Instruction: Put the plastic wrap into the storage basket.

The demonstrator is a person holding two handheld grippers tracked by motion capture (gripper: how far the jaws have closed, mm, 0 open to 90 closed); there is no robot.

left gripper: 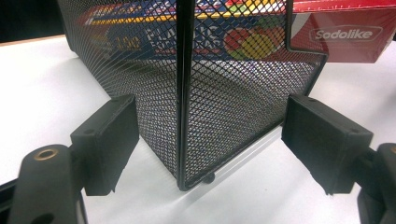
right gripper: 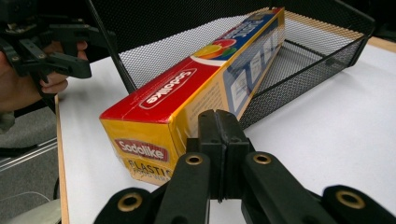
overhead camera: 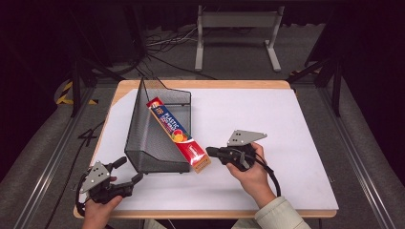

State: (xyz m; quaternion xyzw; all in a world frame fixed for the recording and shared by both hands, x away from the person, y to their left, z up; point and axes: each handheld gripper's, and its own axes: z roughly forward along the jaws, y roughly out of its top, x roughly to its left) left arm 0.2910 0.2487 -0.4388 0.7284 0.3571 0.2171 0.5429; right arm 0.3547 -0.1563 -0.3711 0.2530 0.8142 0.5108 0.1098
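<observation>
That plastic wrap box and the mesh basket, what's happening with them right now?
A person works at the white table with tongs in each hand. The long plastic wrap box lies slanted in the black mesh basket, its near end sticking out over the low front edge. The right tongs are shut with nothing between them, tips by that end. The left tongs are open, straddling the basket's near corner without gripping it.

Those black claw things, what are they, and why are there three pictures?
They are hand-held grabbers; a person holds one in each hand. The big picture looks down from above the table. The other two come from little cameras riding on each grabber. On the table stands a black wire basket with a long red and yellow box leaning out of it. The left grabber is open, its jaws either side of a basket corner. The right grabber is shut and empty, right by the box's end.
</observation>
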